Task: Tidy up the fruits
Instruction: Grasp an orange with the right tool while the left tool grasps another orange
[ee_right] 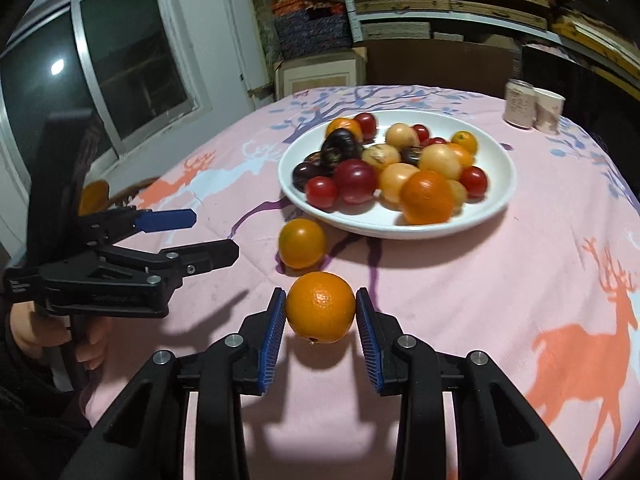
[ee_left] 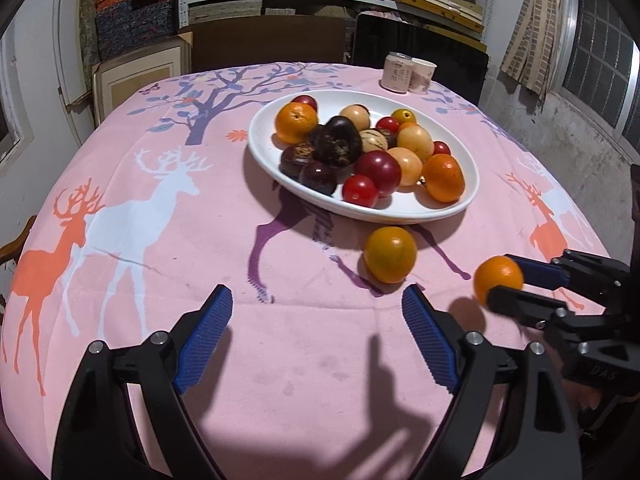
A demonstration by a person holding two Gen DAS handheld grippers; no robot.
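Printing is carried on a pale can (ee_left: 396, 71) and a paper cup (ee_left: 422, 74) at the far edge of the table, but it cannot be read; faint raised letters on the right gripper's body are likewise too unclear to make out. A white oval plate (ee_left: 280, 160) on the pink deer-print tablecloth (ee_left: 160, 216) is filled with oranges, red plums, pale yellow fruits and dark purple fruits. One orange-yellow fruit (ee_left: 390, 254) lies on the cloth just beside the plate's near rim. An orange (ee_right: 321, 307) is held between the blue pads of the right gripper (ee_right: 321, 312), touched on both sides. The left gripper (ee_left: 318, 312) is spread wide, with nothing between its fingers.
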